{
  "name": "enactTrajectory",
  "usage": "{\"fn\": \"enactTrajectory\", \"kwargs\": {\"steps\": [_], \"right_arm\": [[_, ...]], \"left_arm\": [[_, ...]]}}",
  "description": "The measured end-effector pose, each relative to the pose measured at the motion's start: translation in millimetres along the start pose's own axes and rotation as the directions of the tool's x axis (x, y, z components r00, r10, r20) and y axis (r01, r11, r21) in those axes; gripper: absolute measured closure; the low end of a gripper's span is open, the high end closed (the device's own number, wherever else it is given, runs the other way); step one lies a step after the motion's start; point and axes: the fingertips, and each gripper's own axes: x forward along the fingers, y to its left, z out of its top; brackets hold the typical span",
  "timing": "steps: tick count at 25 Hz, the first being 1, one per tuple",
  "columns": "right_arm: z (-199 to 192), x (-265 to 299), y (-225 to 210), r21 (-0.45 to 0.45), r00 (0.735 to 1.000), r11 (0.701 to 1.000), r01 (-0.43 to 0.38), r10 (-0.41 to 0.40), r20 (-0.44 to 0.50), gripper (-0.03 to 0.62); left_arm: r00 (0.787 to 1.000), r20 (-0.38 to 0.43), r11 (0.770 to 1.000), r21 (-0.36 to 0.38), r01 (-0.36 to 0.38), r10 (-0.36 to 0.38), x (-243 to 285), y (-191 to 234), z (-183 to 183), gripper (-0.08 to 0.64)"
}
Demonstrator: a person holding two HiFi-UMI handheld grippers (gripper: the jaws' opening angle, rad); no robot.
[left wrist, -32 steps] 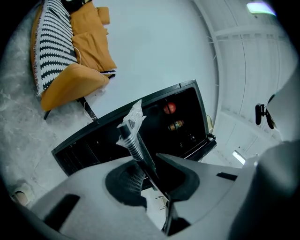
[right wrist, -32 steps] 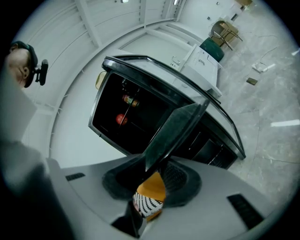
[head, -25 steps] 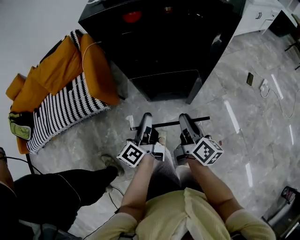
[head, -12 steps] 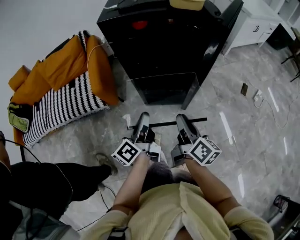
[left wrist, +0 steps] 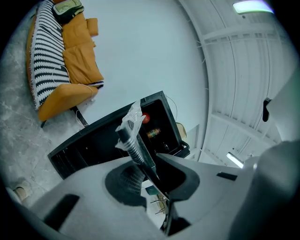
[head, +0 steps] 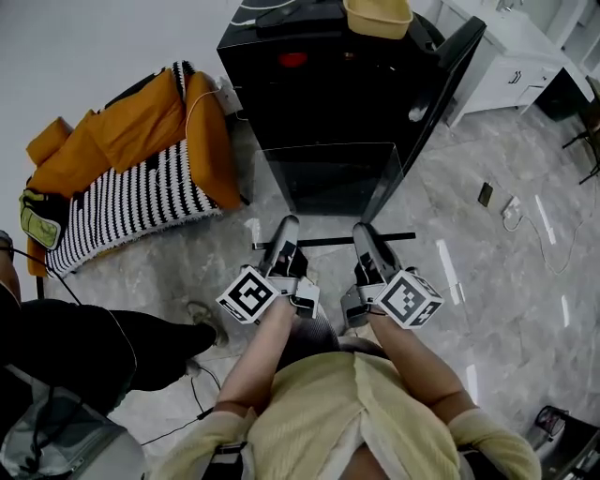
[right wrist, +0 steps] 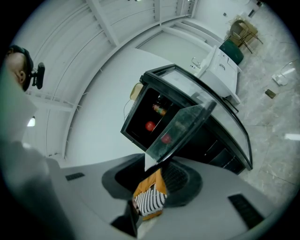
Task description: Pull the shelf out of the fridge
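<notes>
The glass shelf with its black front rail is outside the black fridge, held about level in front of the open cabinet. My left gripper is shut on the rail's left part and my right gripper on its right part. In the left gripper view the rail runs edge-on between the jaws of the left gripper. From the right gripper, the clear pane reaches out of the jaws toward the fridge, where red items sit inside.
The fridge door stands open at the right. A yellow basin sits on top. An orange seat with a striped blanket is to the left, another person's leg at lower left, white cabinets at far right.
Both grippers have risen together with the shelf held between them. More of the fridge top and the yellow basin has come into the head view.
</notes>
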Motion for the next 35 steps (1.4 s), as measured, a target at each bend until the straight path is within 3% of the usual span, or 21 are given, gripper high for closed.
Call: {"fn": "enactTrajectory", "kwargs": {"steps": [13,35], "right_arm": [[20.6,-5.5,29.4,-0.021,0.998,0.998,-0.058,0.058,0.019,0.480],[19.0,-13.0,38.1,-0.040,0.998,0.998,-0.058,0.058,-0.002,0.480]], "left_arm": [[1.000,0.018,0.999,0.025,0.025,-0.025,-0.6,-35.8,15.2,0.486],[0.999,0.031,1.000,0.017,0.022,-0.023,-12.0,-42.1,16.2,0.486]]}}
